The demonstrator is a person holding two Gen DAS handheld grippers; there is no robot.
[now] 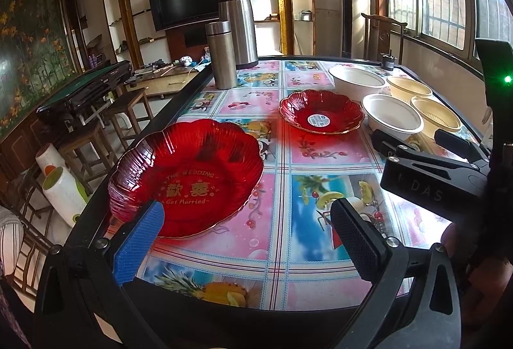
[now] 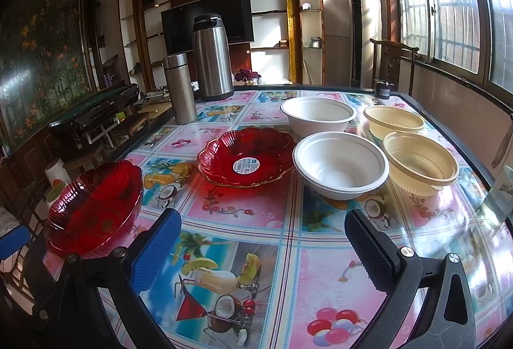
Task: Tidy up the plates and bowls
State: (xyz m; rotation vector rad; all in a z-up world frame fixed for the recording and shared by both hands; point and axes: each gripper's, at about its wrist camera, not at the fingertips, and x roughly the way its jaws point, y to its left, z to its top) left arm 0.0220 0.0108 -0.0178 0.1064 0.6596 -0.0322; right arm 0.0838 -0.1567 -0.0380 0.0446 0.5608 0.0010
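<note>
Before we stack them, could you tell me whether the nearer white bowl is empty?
Empty: the right wrist view looks straight into the nearer white bowl and shows only its bare white bottom.

Glossy, ribbed red plastic on the near plate [image 1: 189,175], gold lettering catching light; same shiny finish on the far red plate [image 2: 247,156]; white bowls [image 2: 340,164] look matt, paper-like; cream bowls [image 2: 420,163] are ridged plastic; brushed metal flasks [image 2: 213,57]; the tablecloth [image 2: 256,252] gleams, smooth vinyl; pads [image 1: 356,240] finely textured.
</note>
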